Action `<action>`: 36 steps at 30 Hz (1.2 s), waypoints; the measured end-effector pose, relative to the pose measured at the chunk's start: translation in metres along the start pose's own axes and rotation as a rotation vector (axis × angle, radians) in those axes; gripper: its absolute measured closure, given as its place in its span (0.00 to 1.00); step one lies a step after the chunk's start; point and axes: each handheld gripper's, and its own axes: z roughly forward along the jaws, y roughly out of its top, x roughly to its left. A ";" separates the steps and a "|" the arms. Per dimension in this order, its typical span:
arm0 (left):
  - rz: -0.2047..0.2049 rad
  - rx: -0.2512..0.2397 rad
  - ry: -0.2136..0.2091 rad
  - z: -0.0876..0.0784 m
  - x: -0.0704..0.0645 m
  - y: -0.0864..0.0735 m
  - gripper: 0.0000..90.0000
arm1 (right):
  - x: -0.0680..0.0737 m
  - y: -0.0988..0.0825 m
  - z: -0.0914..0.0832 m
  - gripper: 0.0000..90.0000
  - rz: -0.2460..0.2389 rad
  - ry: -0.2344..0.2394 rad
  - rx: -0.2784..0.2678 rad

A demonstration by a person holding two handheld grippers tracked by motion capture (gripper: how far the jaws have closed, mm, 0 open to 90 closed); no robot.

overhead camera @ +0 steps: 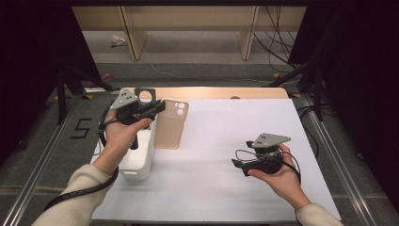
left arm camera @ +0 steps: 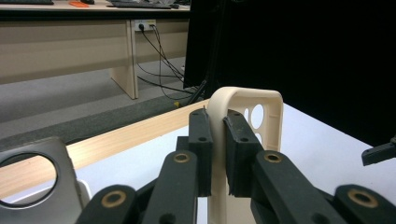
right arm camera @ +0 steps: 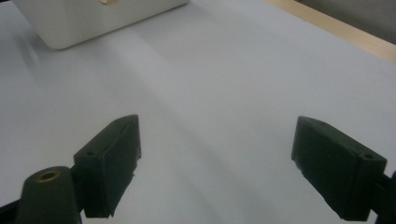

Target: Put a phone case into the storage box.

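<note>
One phone case (overhead camera: 171,123), two claws

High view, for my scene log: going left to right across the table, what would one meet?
White rectangular plastic box → beige translucent phone case, held up off the table by the left gripper → bare white table sheet → right gripper, open, in the person's right hand.

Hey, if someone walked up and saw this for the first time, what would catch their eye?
Probably the beige plastic phone case, held upright at the table's left by the left tongs, whose jaws pinch its edge. Next, the right tongs, wide open over the bare white table cover.
</note>
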 end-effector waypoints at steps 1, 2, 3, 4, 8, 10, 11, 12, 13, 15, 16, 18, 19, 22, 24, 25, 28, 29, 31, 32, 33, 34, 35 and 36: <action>0.002 -0.001 0.002 -0.001 0.001 0.001 0.91 | 0.000 0.000 0.000 0.18 0.000 -0.006 0.000; 0.002 -0.002 0.005 -0.001 0.002 0.001 0.91 | -0.001 -0.001 -0.001 0.18 -0.006 -0.012 -0.002; 0.003 -0.005 0.007 -0.002 0.003 0.002 0.91 | -0.002 -0.001 -0.001 0.18 -0.008 -0.015 -0.004; 0.006 -0.006 0.011 -0.003 0.005 0.002 0.91 | -0.002 -0.001 -0.002 0.18 -0.009 -0.018 -0.007; 0.004 -0.010 0.024 -0.006 0.011 0.004 0.91 | -0.004 -0.002 -0.004 0.18 -0.006 -0.030 -0.020; 0.003 -0.014 0.030 -0.008 0.013 0.005 0.91 | -0.005 -0.002 -0.006 0.18 -0.003 -0.036 -0.020; 0.006 -0.015 0.031 -0.008 0.015 0.005 0.91 | -0.006 -0.003 -0.006 0.18 -0.005 -0.036 -0.020; 0.004 -0.018 0.034 -0.009 0.016 0.006 0.91 | -0.006 -0.003 -0.006 0.18 -0.008 -0.038 -0.021; 0.002 -0.021 0.035 -0.010 0.017 0.007 0.91 | -0.007 -0.003 -0.007 0.18 -0.007 -0.040 -0.023; 0.002 -0.026 0.040 -0.012 0.020 0.008 0.91 | -0.007 -0.004 -0.007 0.18 -0.001 -0.041 -0.028; 0.002 -0.027 0.043 -0.012 0.021 0.009 0.91 | -0.008 -0.004 -0.008 0.18 0.001 -0.044 -0.027; 0.001 -0.031 0.049 -0.014 0.023 0.010 0.91 | -0.008 -0.004 -0.008 0.18 0.002 -0.046 -0.028; 0.002 -0.032 0.052 -0.015 0.024 0.011 0.91 | -0.009 -0.005 -0.008 0.18 0.003 -0.045 -0.028; 0.001 -0.034 0.060 -0.017 0.027 0.012 0.91 | -0.009 -0.005 -0.008 0.18 0.005 -0.046 -0.029; 0.002 -0.035 0.063 -0.018 0.029 0.013 0.91 | -0.009 -0.005 -0.008 0.18 0.008 -0.048 -0.029; 0.002 -0.035 0.065 -0.018 0.030 0.013 0.91 | -0.009 -0.005 -0.008 0.18 0.007 -0.051 -0.029; 0.003 -0.033 0.071 -0.020 0.032 0.013 0.91 | -0.010 -0.005 -0.009 0.18 0.010 -0.051 -0.030; 0.002 -0.033 0.074 -0.020 0.033 0.013 0.91 | -0.010 -0.005 -0.009 0.18 0.010 -0.051 -0.030; 0.003 -0.033 0.080 -0.021 0.035 0.013 0.91 | -0.010 -0.005 -0.009 0.18 0.010 -0.053 -0.032; 0.001 -0.035 0.083 -0.022 0.036 0.013 0.91 | -0.010 -0.005 -0.009 0.18 0.011 -0.054 -0.032; 0.000 -0.037 0.085 -0.023 0.037 0.014 0.91 | -0.010 -0.006 -0.009 0.18 0.013 -0.054 -0.032; -0.001 -0.039 0.088 -0.024 0.038 0.014 0.91 | -0.011 -0.006 -0.009 0.18 0.013 -0.054 -0.032; 0.000 -0.038 0.088 -0.024 0.039 0.014 0.91 | -0.011 -0.006 -0.009 0.18 0.013 -0.055 -0.032; 0.002 -0.037 0.090 -0.025 0.039 0.015 0.91 | -0.011 -0.006 -0.009 0.18 0.013 -0.055 -0.032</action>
